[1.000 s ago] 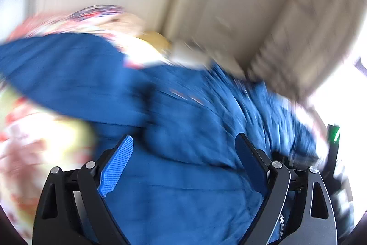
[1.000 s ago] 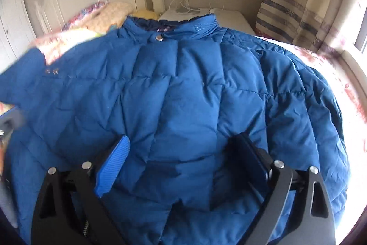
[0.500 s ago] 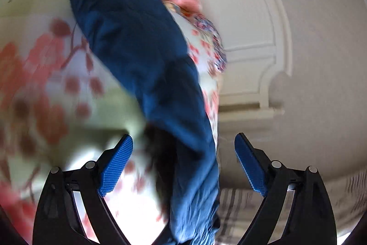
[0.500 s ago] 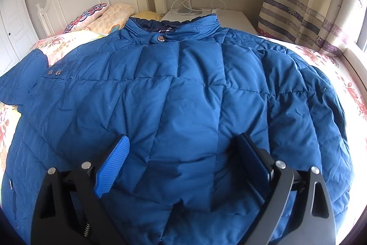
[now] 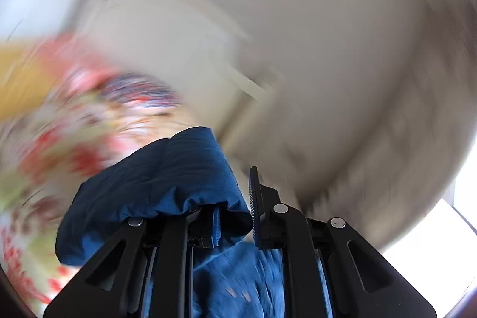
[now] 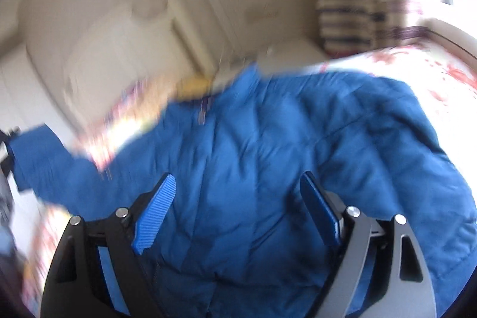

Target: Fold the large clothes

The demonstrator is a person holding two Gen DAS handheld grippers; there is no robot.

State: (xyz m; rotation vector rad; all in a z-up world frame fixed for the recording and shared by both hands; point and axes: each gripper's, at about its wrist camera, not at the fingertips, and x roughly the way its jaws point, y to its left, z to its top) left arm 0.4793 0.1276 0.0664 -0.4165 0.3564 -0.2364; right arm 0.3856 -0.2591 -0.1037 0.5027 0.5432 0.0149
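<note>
- Left tool [image 5: 235, 216]: jaws have just closed, clamped on a fold of the blue quilted puffer jacket [image 5: 167, 181]. The padded cloth bulges up and over the left finger, hiding most of it; the right pad [image 5: 253, 207] stands edge-on against the fabric.
- More of the same jacket hangs below between the black tool arms, blurred.
- Beyond the left tool: floral bedspread in red, green and cream [image 5: 44, 145] at left, a patterned pillow [image 5: 140, 91] above it, a cream panelled headboard [image 5: 184, 49] behind. All motion-smeared.
- Right tool [image 6: 238, 207]: jaws wide apart, having just narrowed a little; nothing gripped. The ribbed blue pads [image 6: 155, 213] hover above the jacket's body; whether they touch it, cannot tell.
- In the right wrist view the jacket [image 6: 283, 154] lies spread across the bed, collar toward the headboard [image 6: 119, 49], one sleeve [image 6: 38, 163] stretched out to the left edge of frame.
- Bedspread [image 6: 432, 70] shows bare at upper right; a striped curtain [image 6: 348, 17] hangs behind it.
</note>
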